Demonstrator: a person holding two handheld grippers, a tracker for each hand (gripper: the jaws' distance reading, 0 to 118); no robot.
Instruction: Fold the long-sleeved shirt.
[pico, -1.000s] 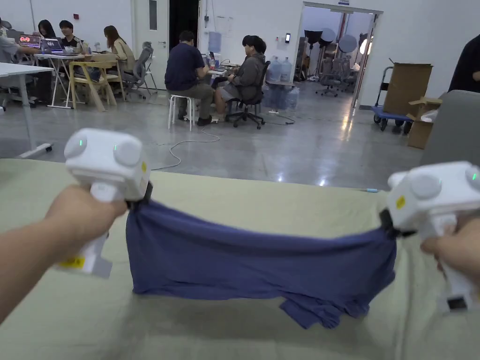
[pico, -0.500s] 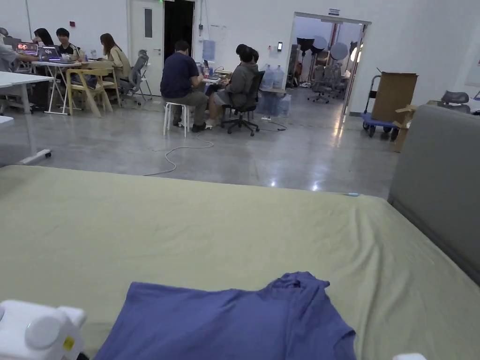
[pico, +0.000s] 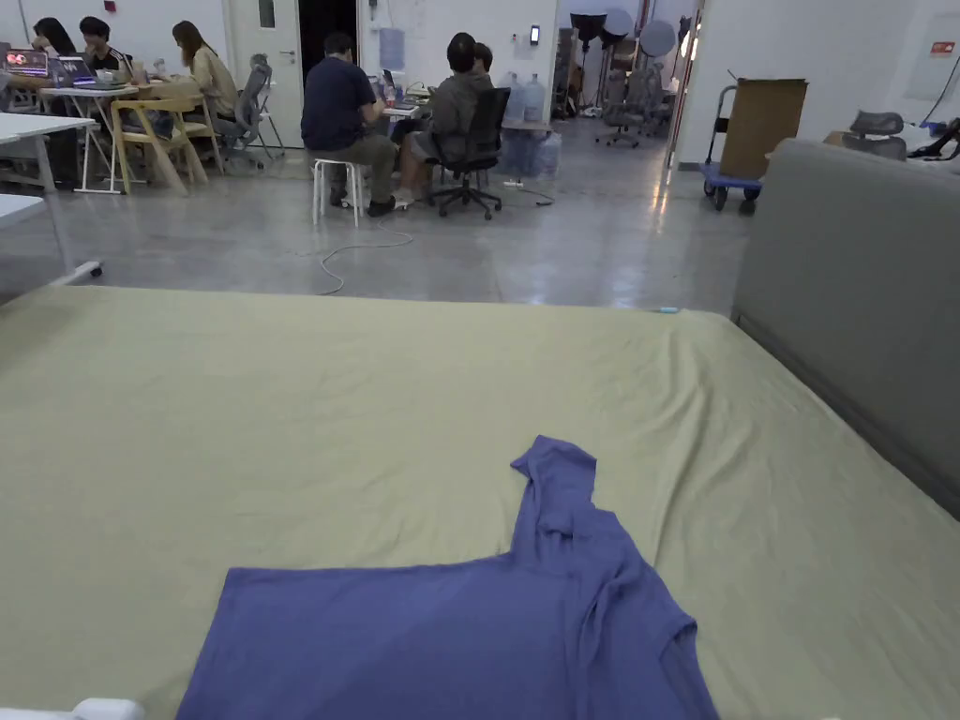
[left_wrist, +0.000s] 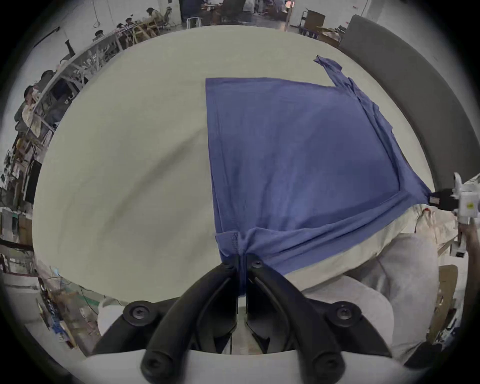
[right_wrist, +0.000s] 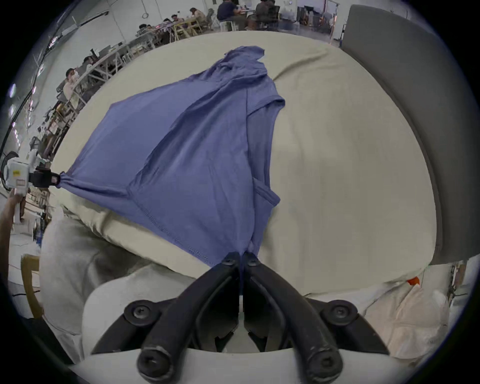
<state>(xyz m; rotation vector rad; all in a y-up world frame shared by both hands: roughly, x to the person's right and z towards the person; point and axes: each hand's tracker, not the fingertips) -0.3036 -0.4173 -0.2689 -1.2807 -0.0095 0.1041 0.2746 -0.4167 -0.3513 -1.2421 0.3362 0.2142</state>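
Observation:
A blue long-sleeved shirt (pico: 450, 637) lies spread on the pale green bed sheet (pico: 281, 422), with one bunched sleeve (pico: 553, 487) pointing away from me. In the left gripper view my left gripper (left_wrist: 242, 257) is shut on the shirt's (left_wrist: 298, 161) near left corner. My right gripper (right_wrist: 242, 256) is shut on the near right corner of the shirt (right_wrist: 187, 156). Each gripper view also catches the other gripper, the right (left_wrist: 439, 201) and the left (right_wrist: 48, 178), clamped on the cloth. The edge between them is stretched taut over the bed's near side.
A grey padded headboard (pico: 844, 291) runs along the bed's right side. Beyond the bed is a concrete floor with several seated people (pico: 347, 112) at tables, a cable (pico: 356, 253) and a cart with a cardboard box (pico: 759, 117). My light trousers (right_wrist: 78, 259) show below the bed edge.
The shirt, held hanging in the air a second ago, has been laid flat on the bed and drawn toward me. Both grippers dropped below the head view, still clamped.

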